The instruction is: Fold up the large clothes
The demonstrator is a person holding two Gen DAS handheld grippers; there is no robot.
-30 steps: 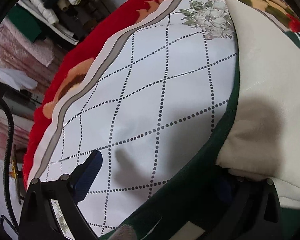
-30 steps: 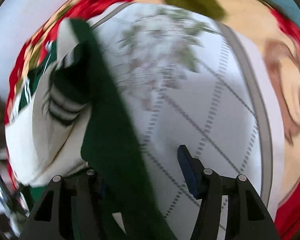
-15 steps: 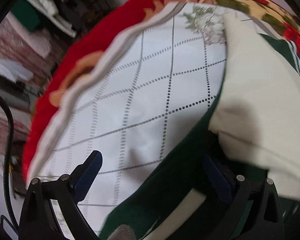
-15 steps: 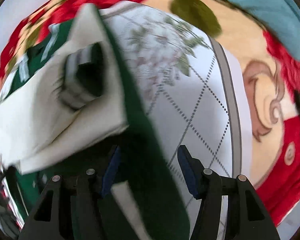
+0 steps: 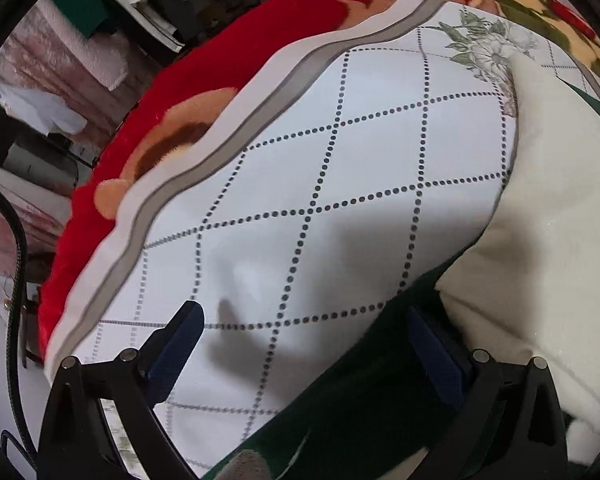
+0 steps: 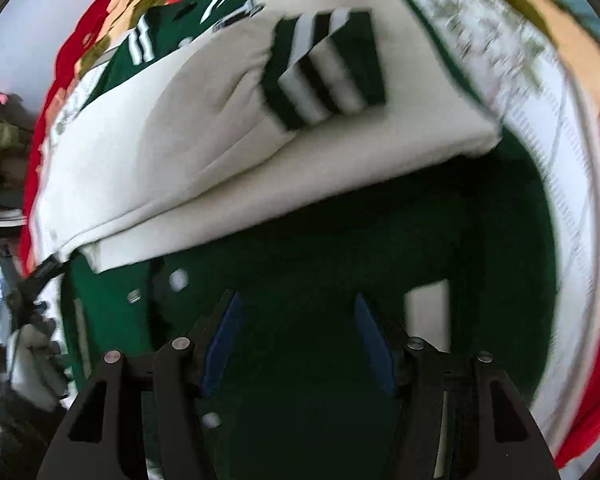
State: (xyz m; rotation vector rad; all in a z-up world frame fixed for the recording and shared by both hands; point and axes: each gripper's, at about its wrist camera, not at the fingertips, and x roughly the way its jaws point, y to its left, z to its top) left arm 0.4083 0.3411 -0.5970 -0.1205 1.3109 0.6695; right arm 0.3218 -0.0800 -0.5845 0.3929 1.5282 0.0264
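A dark green varsity jacket with cream sleeves lies on a white quilted sheet. One sleeve is folded across the body, its striped green-and-white cuff on top. My right gripper is open just above the green body, holding nothing. My left gripper is open at the jacket's left edge, its right finger over the green cloth beside a cream sleeve, its left finger over the sheet.
A red flowered blanket lies under the sheet and edges the bed. Piled clothes and shelves stand beyond the bed at upper left. A gloved hand shows at the left of the right wrist view.
The right gripper has swung left from the jacket's edge to over its green body, and the cuffed sleeve now lies flat. The left gripper has drawn back slightly and stays open.
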